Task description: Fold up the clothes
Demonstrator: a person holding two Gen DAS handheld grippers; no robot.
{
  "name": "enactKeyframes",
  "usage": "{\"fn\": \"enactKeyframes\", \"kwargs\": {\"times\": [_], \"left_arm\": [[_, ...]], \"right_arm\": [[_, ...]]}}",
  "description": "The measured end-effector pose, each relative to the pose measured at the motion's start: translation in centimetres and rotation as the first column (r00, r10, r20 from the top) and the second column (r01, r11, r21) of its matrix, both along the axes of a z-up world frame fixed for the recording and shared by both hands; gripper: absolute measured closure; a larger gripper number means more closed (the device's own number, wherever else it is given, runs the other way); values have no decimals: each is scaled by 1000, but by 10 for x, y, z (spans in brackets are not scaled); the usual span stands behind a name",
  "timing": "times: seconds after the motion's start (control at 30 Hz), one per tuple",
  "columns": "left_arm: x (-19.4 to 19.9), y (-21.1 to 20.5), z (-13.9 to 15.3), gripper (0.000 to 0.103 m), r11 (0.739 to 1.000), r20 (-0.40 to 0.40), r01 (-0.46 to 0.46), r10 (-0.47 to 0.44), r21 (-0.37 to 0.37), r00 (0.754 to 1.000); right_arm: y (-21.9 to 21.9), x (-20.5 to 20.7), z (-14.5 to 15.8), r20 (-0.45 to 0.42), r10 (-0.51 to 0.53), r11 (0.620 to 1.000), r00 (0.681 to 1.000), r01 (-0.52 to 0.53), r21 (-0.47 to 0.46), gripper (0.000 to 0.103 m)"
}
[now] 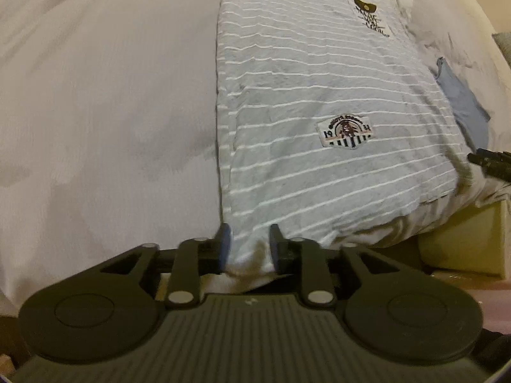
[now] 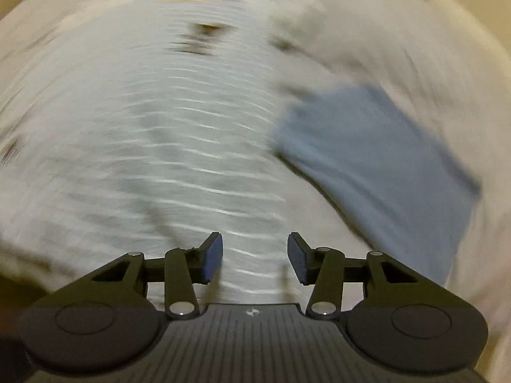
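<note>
Left gripper [image 1: 248, 244]: jaws straddle the near hem of the striped T-shirt [image 1: 319, 102], cloth bunched between the two fingers [image 1: 225, 239], which stand a little apart with fabric filling the gap. Reads as clamped on the hem, at the shirt's near-left corner.

Striped T-shirt: pale grey-blue with thin white stripes, lying flat on the white bedsheet [image 1: 105, 95], long axis running away from the camera. Its left edge is a straight line, apparently folded. Near hem sits at the near edge of the bed and hangs slightly over it. Oval embroidered patch [image 1: 346, 131] with "19" legible, on the lower right part of the shirt; a second dark-printed label [image 1: 370, 16] near the far end.

Blue cloth [image 1: 463, 105] lies just off the shirt's right edge, touching or tucked under it, can't tell which.

Right gripper [image 2: 255, 260]: jaws apart, nothing between them, over the striped shirt's near part. Right wrist view is heavily motion-blurred; stripes and the blue cloth to the right are readable, little else. Its fingertips also show at the right edge of the left wrist view, beside the shirt's near-right corner.
</note>
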State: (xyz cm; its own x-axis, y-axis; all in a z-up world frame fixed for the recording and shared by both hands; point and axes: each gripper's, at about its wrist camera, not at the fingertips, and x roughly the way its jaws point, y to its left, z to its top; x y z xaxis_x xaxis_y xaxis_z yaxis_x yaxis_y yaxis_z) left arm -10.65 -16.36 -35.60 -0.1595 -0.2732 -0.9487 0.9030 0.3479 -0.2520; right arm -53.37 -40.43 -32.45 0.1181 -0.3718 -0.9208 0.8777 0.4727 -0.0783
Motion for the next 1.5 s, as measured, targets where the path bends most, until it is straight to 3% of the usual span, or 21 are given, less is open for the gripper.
{"fn": "enactKeyframes", "kwargs": {"times": [0.07,0.17,0.23,0.27,0.3,0.47,0.6,0.67,0.83,0.87,1.1,1.23,1.33,1.5], "left_arm": [[2,-4,-11,63,1000,3,-17,17,24,1000],[0,-11,-24,64,998,-14,-29,30,60,999],[-3,-15,-30,67,997,-15,-22,23,78,1000],[-4,-17,-31,80,996,-20,-19,21,85,1000],[-5,-18,-31,101,996,-26,-17,20,92,999],[-8,-13,-18,101,996,-1,-19,19,93,1000],[-12,-11,-17,100,994,24,-2,-1,113,1000],[-15,-13,-16,101,992,39,7,-12,122,999],[-31,-20,-11,100,989,102,65,-80,136,992],[-31,-18,-11,100,988,107,70,-85,140,991],[-21,-10,1,92,993,120,12,-26,115,992],[-7,-16,24,87,997,154,-10,-3,82,988],[7,-22,43,78,998,188,-44,34,45,981],[37,-45,62,73,996,218,-81,87,-37,972]], "right_arm": [[-11,-24,-7,50,-61,997,997,59,41,55],[-23,-46,-23,138,-88,986,986,66,153,57],[-23,-50,-29,187,-91,974,978,49,220,77],[-22,-51,-27,189,-90,973,978,46,227,94],[-22,-52,-24,187,-88,972,978,44,229,101],[-13,-55,-1,132,-80,988,988,62,140,102],[-9,-44,-10,80,5,988,997,-17,152,102],[-16,-42,-14,75,-5,986,997,-8,169,102],[-7,-24,5,-30,89,995,996,-87,56,93],[-4,-19,9,-18,105,994,994,-105,45,93],[19,26,22,50,221,973,974,-224,49,67],[18,48,28,96,245,966,965,-252,61,67],[9,65,37,122,270,960,955,-277,45,62],[-37,89,50,125,297,955,947,-297,-21,60]]}}
